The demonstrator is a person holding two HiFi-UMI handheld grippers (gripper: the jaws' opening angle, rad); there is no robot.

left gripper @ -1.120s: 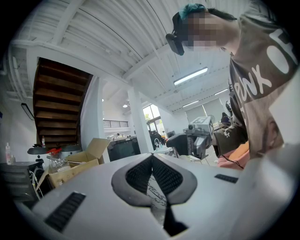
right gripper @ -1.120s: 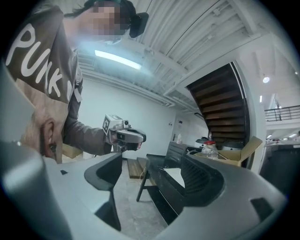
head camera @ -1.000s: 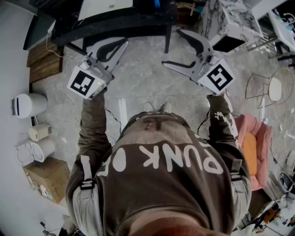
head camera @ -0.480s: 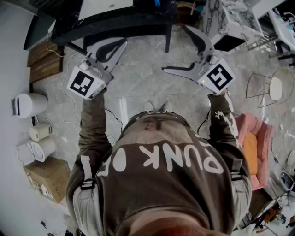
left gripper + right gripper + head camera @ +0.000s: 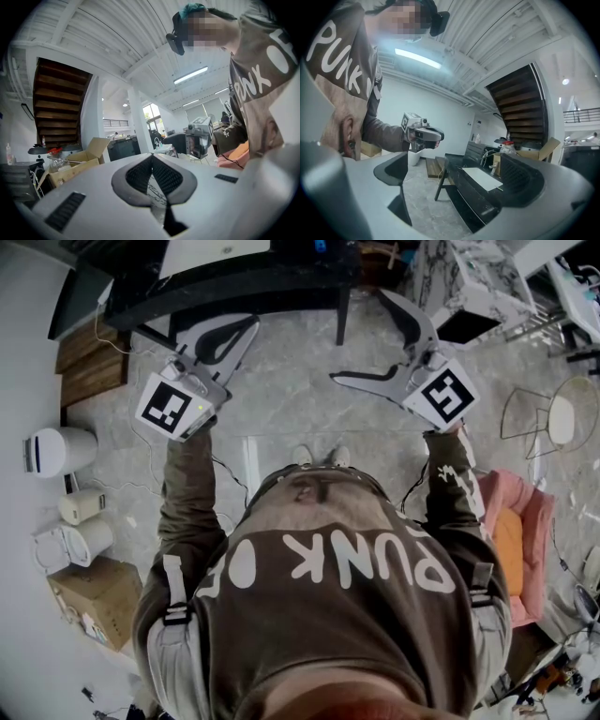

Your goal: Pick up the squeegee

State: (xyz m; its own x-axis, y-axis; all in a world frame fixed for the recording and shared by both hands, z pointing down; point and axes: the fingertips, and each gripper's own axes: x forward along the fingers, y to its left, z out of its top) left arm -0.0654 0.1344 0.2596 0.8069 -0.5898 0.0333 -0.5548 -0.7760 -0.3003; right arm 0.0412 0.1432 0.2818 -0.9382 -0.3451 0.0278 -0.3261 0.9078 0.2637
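No squeegee shows in any view. I hold both grippers level in front of my chest, facing each other over the grey stone floor. My left gripper (image 5: 251, 326) is shut, and its ribbed pads (image 5: 140, 171) meet with nothing between them. My right gripper (image 5: 358, 338) is open; its jaws have just been opening and stand wide apart with nothing between them (image 5: 454, 183). Each gripper view shows the other gripper across the gap: the right gripper (image 5: 199, 136) and the left gripper (image 5: 419, 133).
A black table (image 5: 234, 282) with a white sheet (image 5: 480, 178) stands just beyond the grippers. Wooden steps (image 5: 89, 367), white bins (image 5: 56, 454) and a cardboard box (image 5: 89, 601) are at the left. A pink chair (image 5: 516, 521) and a wire stool (image 5: 562, 418) are at the right.
The right gripper's jaws have spread wider apart. The left gripper and both hands have stayed where they were.
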